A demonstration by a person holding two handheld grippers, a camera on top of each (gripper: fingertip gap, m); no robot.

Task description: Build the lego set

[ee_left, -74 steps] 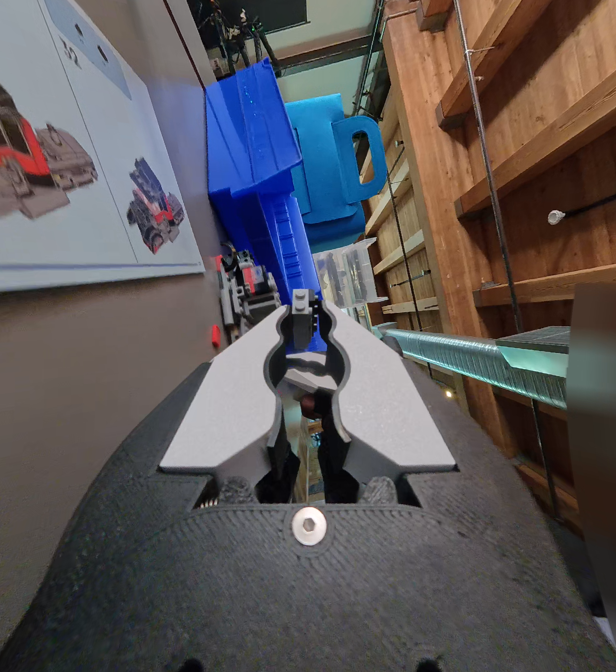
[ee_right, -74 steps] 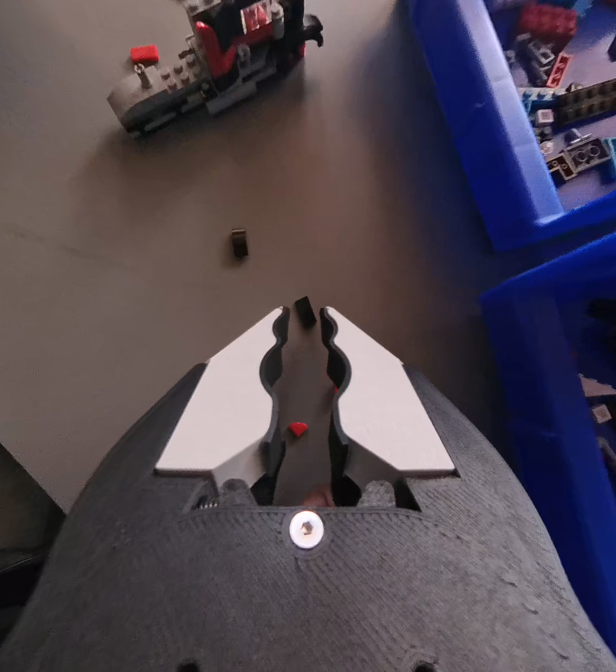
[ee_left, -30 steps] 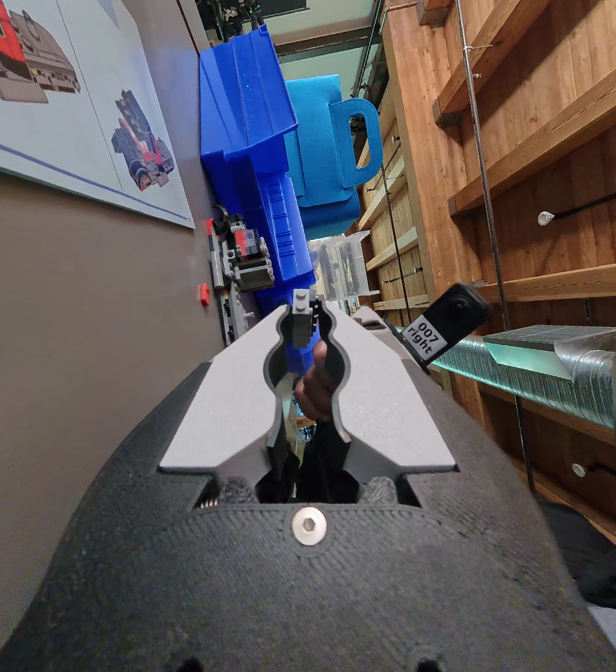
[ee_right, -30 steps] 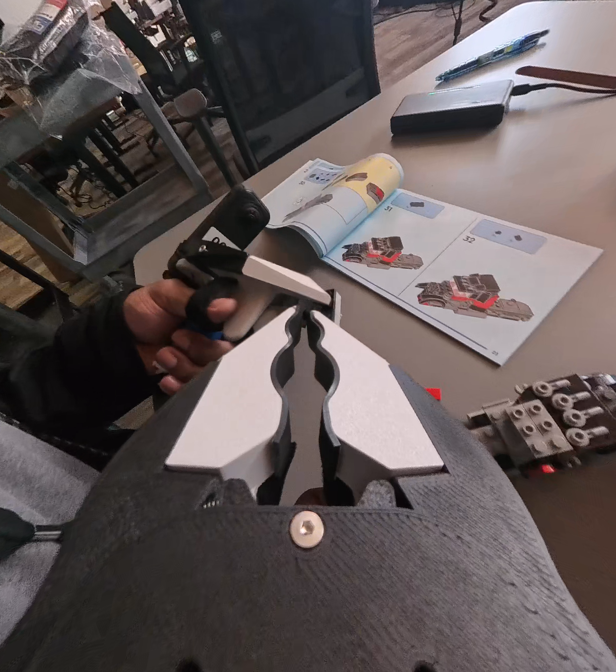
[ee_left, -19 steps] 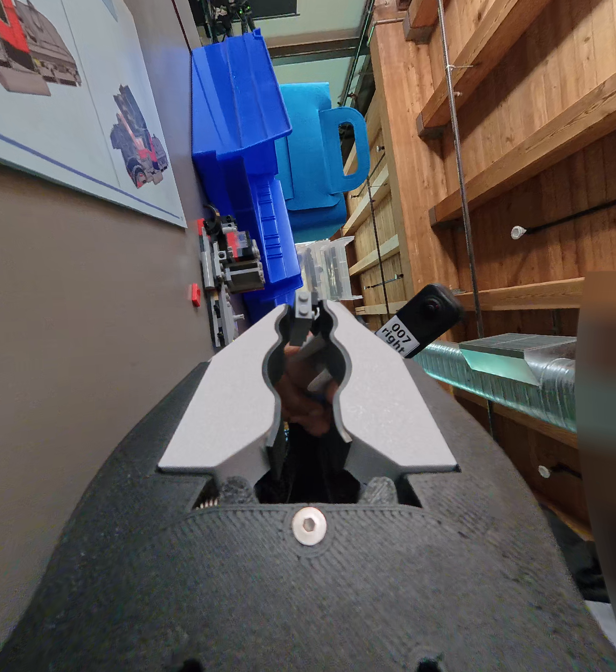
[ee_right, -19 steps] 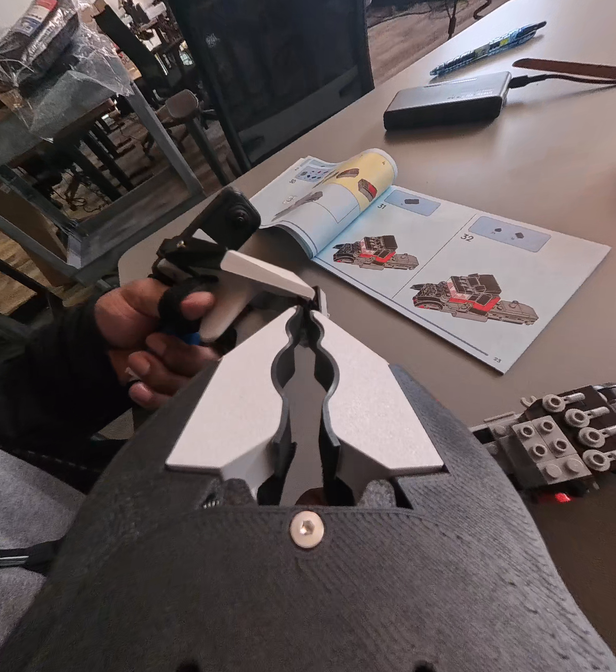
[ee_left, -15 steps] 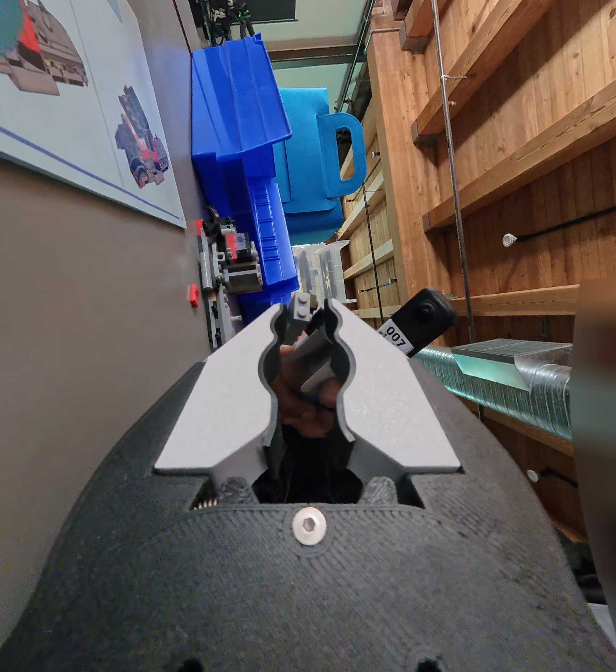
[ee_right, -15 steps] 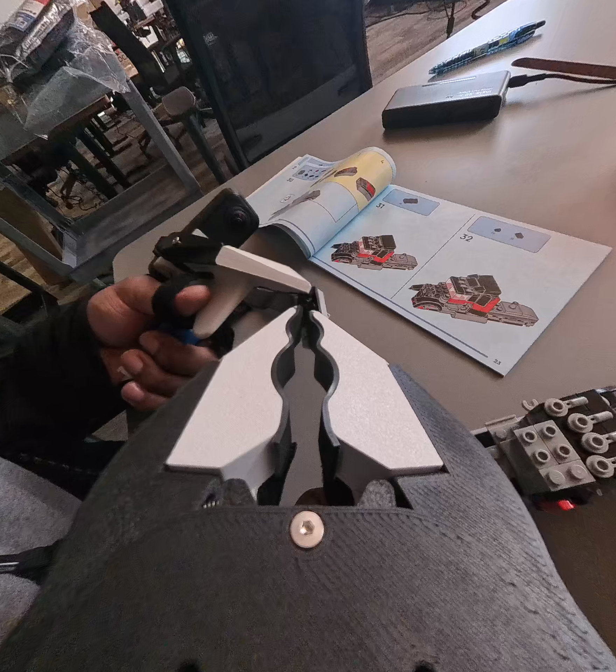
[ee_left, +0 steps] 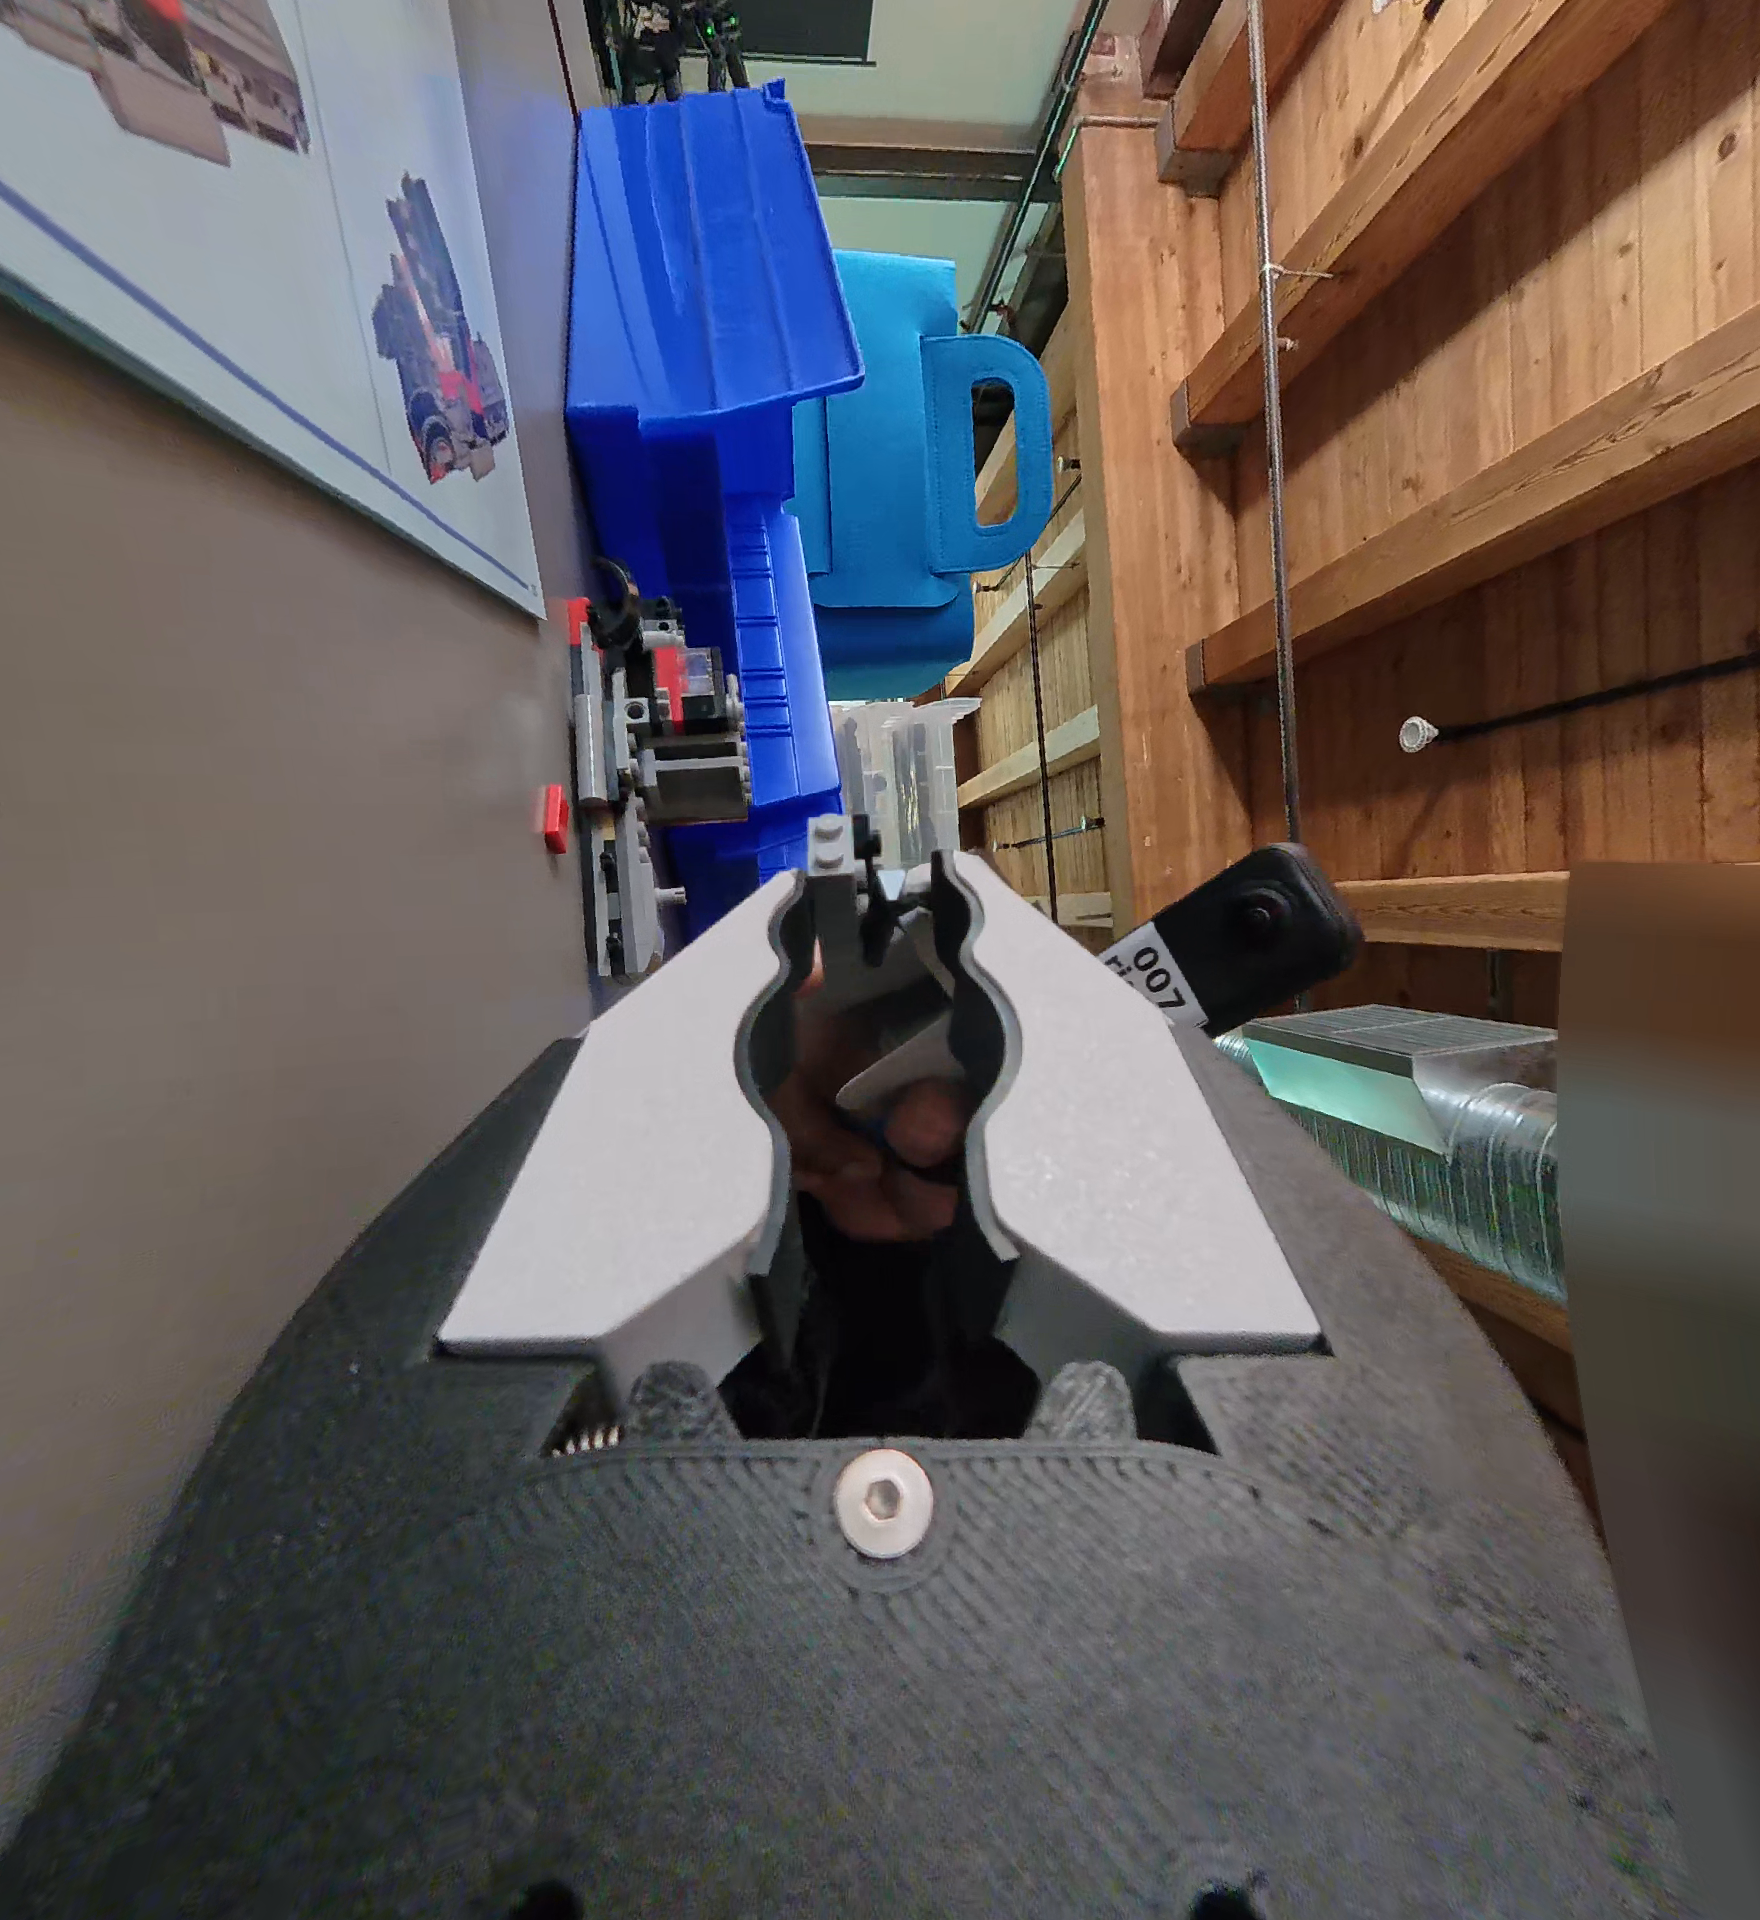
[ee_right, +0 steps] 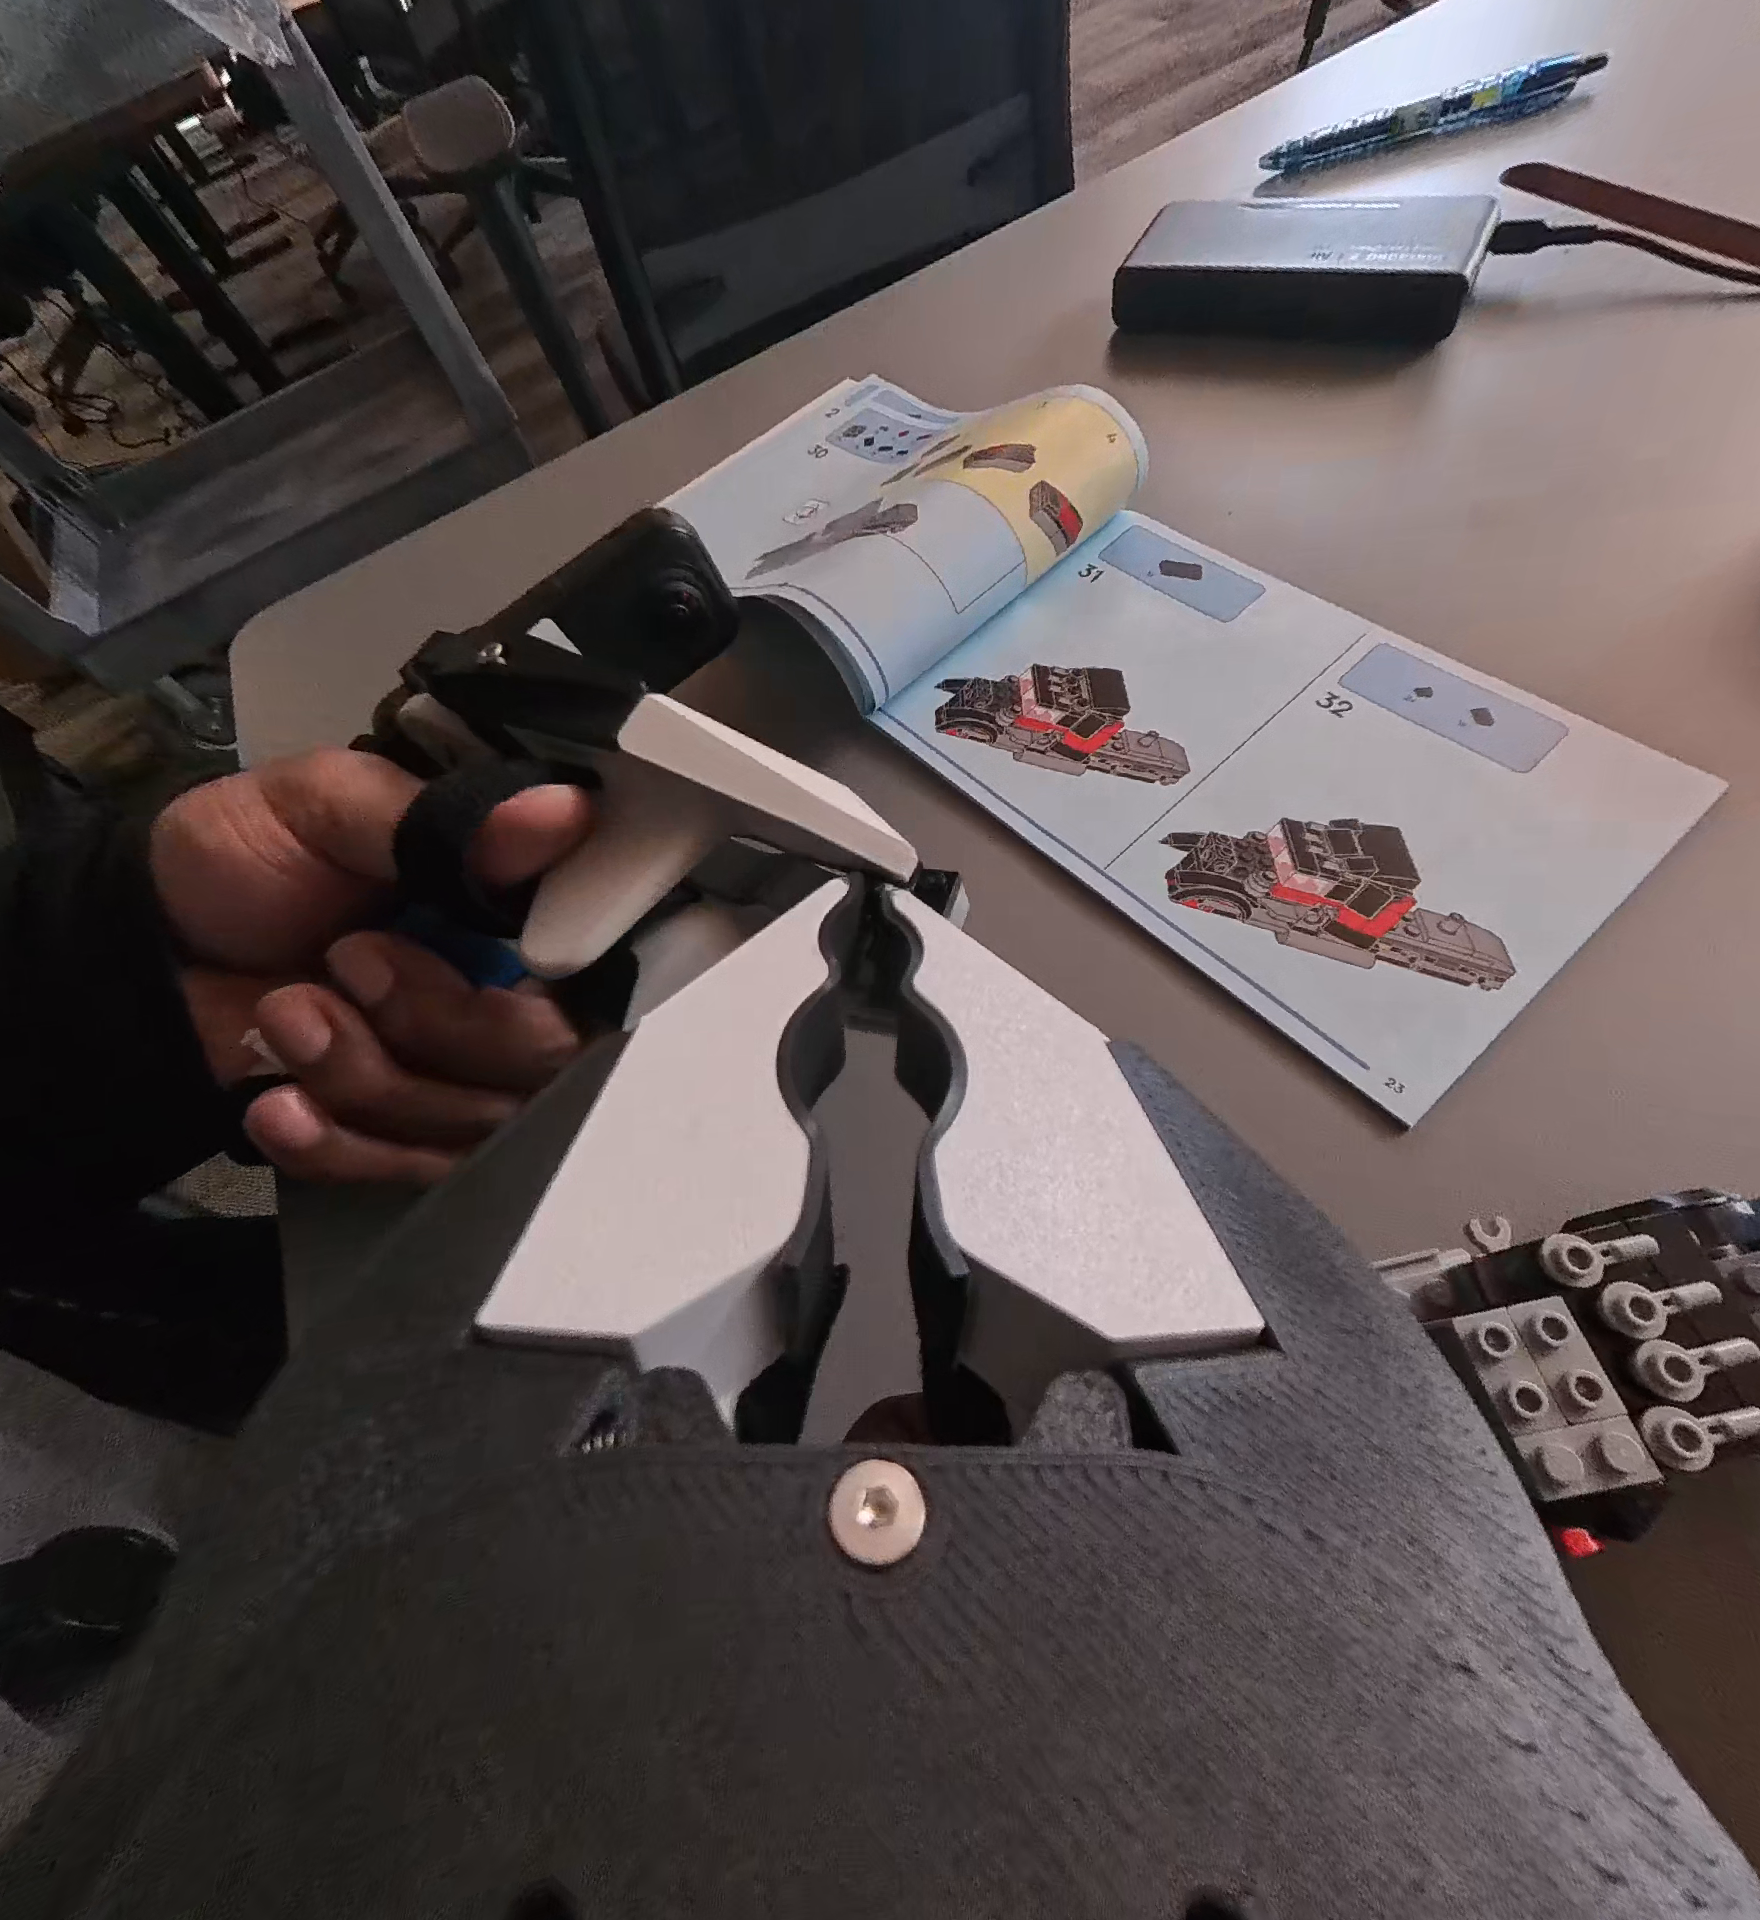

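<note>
Between our left gripper's (ee_left: 871, 894) parted tips we see a small grey piece (ee_left: 834, 883) against the left finger, the right gripper's (ee_left: 907, 920) tips meeting it, blue bins (ee_left: 689, 343) beyond.

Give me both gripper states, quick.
Left gripper: cannot tell; jaws parted around grey piece.
Right gripper: shut on small black piece.

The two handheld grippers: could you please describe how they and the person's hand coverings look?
Each gripper, left and right, has a black ribbed printed body, a silver hex screw, and two pale grey wedge fingers with dark wavy inner edges. A black camera sits on top. The person's hand wears a black finger loop and dark sleeve.
</note>
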